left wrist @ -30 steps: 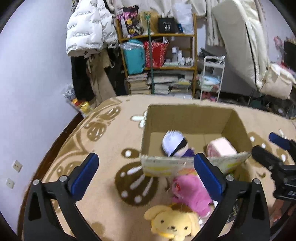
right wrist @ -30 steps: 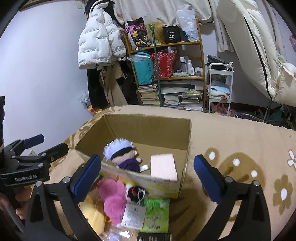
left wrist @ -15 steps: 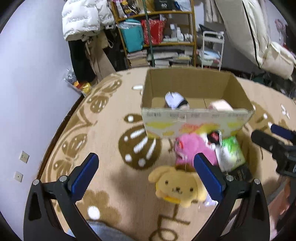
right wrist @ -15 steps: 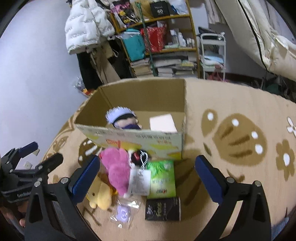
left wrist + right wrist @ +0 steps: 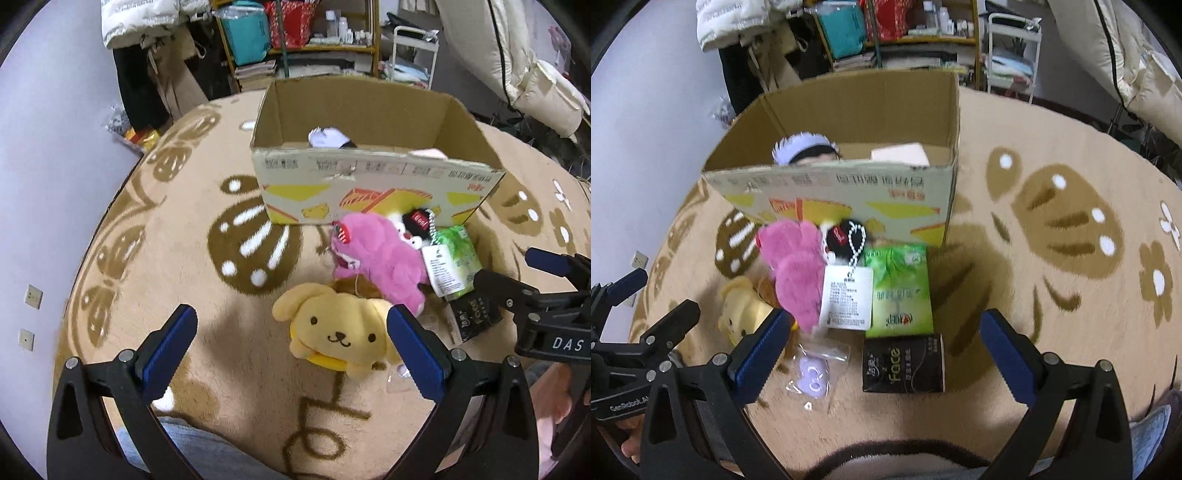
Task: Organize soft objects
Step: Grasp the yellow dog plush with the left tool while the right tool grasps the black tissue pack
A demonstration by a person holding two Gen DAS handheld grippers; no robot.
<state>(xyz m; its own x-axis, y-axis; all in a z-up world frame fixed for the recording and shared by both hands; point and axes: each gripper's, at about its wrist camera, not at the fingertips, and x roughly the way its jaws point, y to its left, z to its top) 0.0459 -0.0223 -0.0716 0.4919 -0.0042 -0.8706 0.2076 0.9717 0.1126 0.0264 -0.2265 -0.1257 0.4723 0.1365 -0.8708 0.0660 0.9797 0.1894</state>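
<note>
Both claws hover over the rug with jaws spread wide and nothing between them. The left claw [image 5: 291, 345] has the yellow dog [image 5: 338, 334] lying face-up just ahead, nearer its right finger; the pink plush [image 5: 376, 254] lies beyond that, touching a small black charm [image 5: 417, 221] and resting against the front wall of the box [image 5: 369, 184]. The right claw [image 5: 881, 349] has the black pack [image 5: 904, 365] between and just ahead of its fingers, the green pack [image 5: 899, 291] beyond it, and a bagged lilac item [image 5: 812, 373] by its left finger. Inside the box sit a white-haired doll [image 5: 803, 147] and a pale block [image 5: 901, 155] (only their tops show). The step in hand appears to be picking the next soft item: centre the jaws across the dog's body, close gently, and lift clear of the pink plush before crossing the rim. The surface is a tan pile rug [image 5: 1052, 295] with brown motifs; behind stand cluttered shelves [image 5: 295, 33] and a hung white jacket [image 5: 147, 18].
</note>
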